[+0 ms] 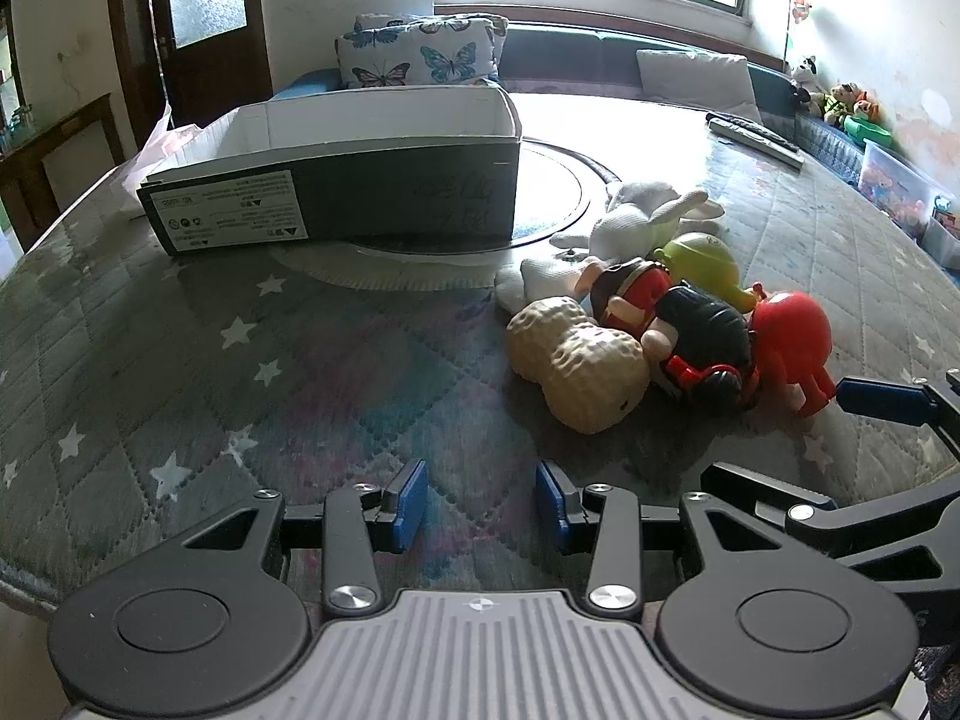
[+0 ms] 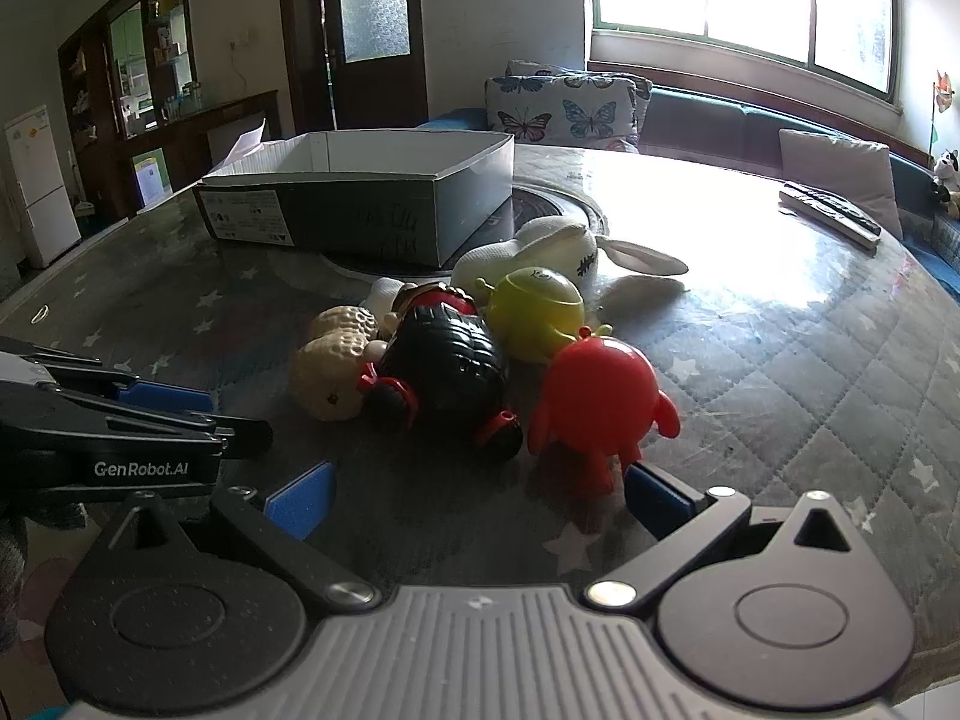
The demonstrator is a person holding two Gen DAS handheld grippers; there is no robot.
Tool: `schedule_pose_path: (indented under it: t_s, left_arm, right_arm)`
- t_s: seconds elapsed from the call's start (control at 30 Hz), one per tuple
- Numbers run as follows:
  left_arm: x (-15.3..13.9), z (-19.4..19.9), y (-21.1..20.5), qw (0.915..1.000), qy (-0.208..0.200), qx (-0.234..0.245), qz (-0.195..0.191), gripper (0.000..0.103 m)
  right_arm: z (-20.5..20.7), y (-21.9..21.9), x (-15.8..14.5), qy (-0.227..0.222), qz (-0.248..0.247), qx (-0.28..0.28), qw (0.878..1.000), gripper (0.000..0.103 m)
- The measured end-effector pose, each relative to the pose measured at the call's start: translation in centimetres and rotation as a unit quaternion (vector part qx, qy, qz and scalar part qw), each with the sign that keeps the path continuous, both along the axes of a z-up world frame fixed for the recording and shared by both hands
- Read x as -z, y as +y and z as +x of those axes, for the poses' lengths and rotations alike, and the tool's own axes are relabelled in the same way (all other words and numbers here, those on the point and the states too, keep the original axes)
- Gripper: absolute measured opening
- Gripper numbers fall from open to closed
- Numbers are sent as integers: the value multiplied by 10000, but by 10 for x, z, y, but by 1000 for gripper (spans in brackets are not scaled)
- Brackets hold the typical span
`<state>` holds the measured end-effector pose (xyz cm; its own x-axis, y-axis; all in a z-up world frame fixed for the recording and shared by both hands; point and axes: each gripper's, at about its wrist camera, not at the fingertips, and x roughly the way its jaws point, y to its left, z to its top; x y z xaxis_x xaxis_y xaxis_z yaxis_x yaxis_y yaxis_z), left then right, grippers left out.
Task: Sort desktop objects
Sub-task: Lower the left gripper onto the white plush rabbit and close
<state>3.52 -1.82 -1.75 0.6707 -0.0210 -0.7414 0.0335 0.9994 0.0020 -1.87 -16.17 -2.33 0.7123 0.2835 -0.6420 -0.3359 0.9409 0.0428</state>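
Just ahead of the wide-open, empty right gripper [image 2: 480, 495], the glossy red hard-plastic round-bodied figure [image 2: 600, 396] is judged light, stiff and slippery, best pinched across its narrower legs.

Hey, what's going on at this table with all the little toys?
A person holds two handheld grippers over a quilted table, sorting toys. Both the left gripper and the right gripper are open and empty. A pile sits ahead of them: a peanut toy, a black and red figure, a red figure, a green toy and a white plush rabbit. The open box beyond shows nothing inside; the right gripper is nearest the red figure.
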Motion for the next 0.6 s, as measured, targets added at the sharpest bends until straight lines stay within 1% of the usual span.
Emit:
schedule_pose_path:
  t_s: [0.07,0.13,0.2,0.6]
  left_arm:
    - [-1,1,1,10000,4,4,-12,43]
    - [-3,3,3,10000,-5,1,-31,43]
    - [-4,5,4,10000,-15,-1,-50,43]
    - [-19,18,13,9998,-115,32,-182,43]
  right_arm:
    - [2,-1,-2,-17,-2,-22,10000,103]
    - [22,-14,-7,-25,17,-65,10000,103]
    - [33,-20,-12,-47,31,-84,9999,103]
    - [60,-36,-24,-172,104,-120,9997,103]
